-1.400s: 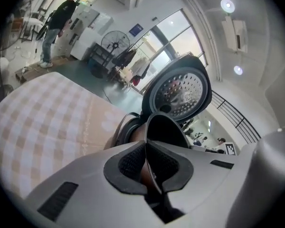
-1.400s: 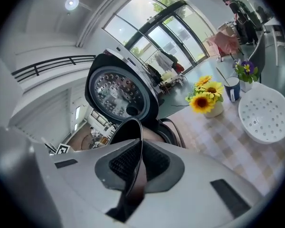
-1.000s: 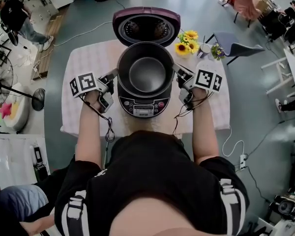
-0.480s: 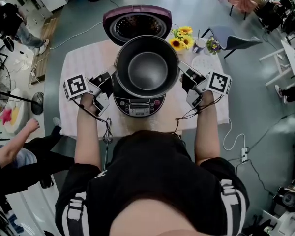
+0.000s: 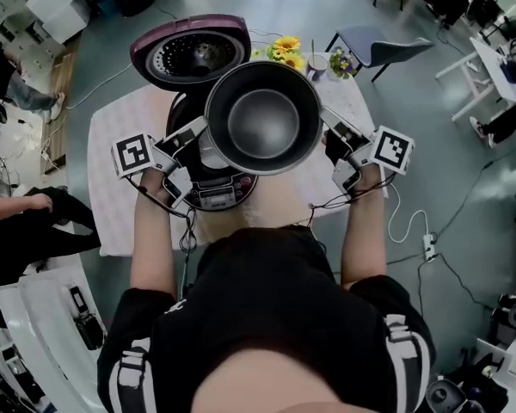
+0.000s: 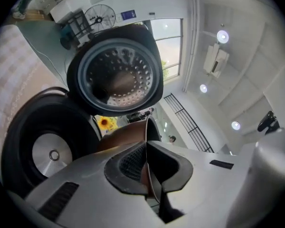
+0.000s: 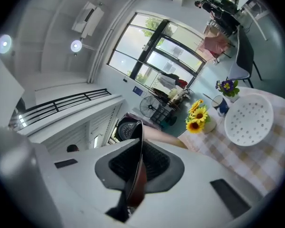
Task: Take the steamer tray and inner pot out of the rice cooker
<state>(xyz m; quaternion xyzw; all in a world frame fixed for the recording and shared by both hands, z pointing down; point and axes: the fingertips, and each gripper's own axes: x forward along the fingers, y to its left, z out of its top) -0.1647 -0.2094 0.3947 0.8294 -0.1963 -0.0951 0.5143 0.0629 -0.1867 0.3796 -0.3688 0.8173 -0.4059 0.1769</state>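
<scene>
Dark inner pot (image 5: 262, 117) now lifted off rice cooker (image 5: 213, 194).

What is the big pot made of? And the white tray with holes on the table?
The pot looks like thin metal. It is dull dark grey inside with a soft sheen, perhaps a non-stick coating, and coppery brown outside. The tray looks like white plastic, smooth and matte, though I can't be sure.
</scene>
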